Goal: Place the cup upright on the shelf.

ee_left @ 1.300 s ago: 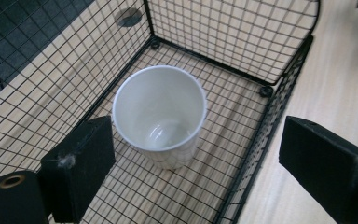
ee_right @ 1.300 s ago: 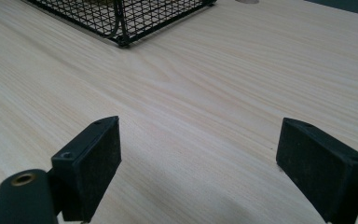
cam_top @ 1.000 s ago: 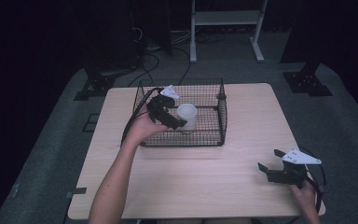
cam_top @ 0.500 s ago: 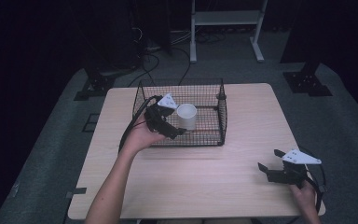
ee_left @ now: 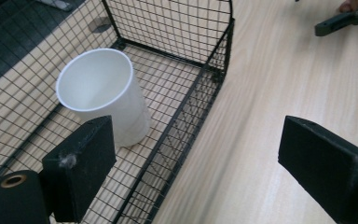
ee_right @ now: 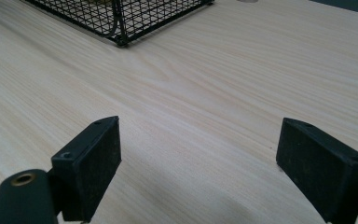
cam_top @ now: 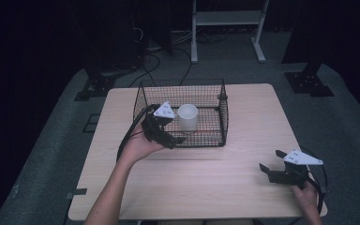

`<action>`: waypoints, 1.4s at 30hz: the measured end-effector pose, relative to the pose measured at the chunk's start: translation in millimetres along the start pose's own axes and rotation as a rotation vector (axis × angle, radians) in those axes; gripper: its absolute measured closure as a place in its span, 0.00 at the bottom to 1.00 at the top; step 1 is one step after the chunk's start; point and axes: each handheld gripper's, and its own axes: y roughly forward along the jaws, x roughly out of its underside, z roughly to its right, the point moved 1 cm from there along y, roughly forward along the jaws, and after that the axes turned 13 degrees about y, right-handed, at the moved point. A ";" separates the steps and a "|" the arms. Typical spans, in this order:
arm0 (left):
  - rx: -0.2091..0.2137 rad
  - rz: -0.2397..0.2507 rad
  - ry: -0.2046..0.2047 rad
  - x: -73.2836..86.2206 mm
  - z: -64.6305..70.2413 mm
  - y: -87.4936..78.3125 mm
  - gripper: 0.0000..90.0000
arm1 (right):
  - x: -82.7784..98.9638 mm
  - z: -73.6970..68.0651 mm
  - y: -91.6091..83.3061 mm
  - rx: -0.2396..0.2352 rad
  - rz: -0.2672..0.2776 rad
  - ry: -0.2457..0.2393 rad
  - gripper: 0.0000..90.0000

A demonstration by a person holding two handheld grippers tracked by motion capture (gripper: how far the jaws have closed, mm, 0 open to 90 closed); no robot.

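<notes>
Centrally placed on a light wooden table point(cam_top: 206, 183): black wire basket point(cam_top: 215, 96), open-topped, set toward the far half of the tabletop. Inside, a white cup point(cam_top: 188, 117), upright, mouth up, standing on the basket floor near the middle, apart from every wall. Seen in the left gripper view as white cup point(ee_left: 105, 100) with rim fully round and unobstructed, wire basket point(ee_left: 205, 79) corner post beyond it.

Left gripper point(cam_top: 168, 136), held in the left hand point(cam_top: 138, 145) at the basket's near-left corner, jaws wide apart and holding nothing. In the left gripper view, straddling the basket's near wall: one jaw over the mesh floor just beside the cup's base, the other out over bare table point(ee_left: 270, 84). Whether the inner jaw touches the cup: cannot be told.

Right gripper point(cam_top: 269, 168), held in the right hand point(cam_top: 307, 197) near the table's near-right corner, well apart from the basket, jaws likewise spread and empty. In the right gripper view, bare table point(ee_right: 205, 93) between and ahead of the jaws, with one basket point(ee_right: 121, 18) corner at the far edge of the frame.

Open room: broad bare wood across the near half of the table between the two grippers, plus narrower strips left and right of the basket. Near-right table edge close beneath the right hand.
</notes>
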 end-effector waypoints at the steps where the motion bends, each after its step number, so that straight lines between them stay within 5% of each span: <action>1: 0.000 0.000 0.000 0.0 0.0 0.0 0.11 | 0.0 0.0 0.0 0.000 0.000 0.000 0.15; 42: -0.007 0.075 -0.039 41.9 48.3 -9.4 0.11 | 0.0 0.0 0.3 0.004 -0.001 0.002 0.15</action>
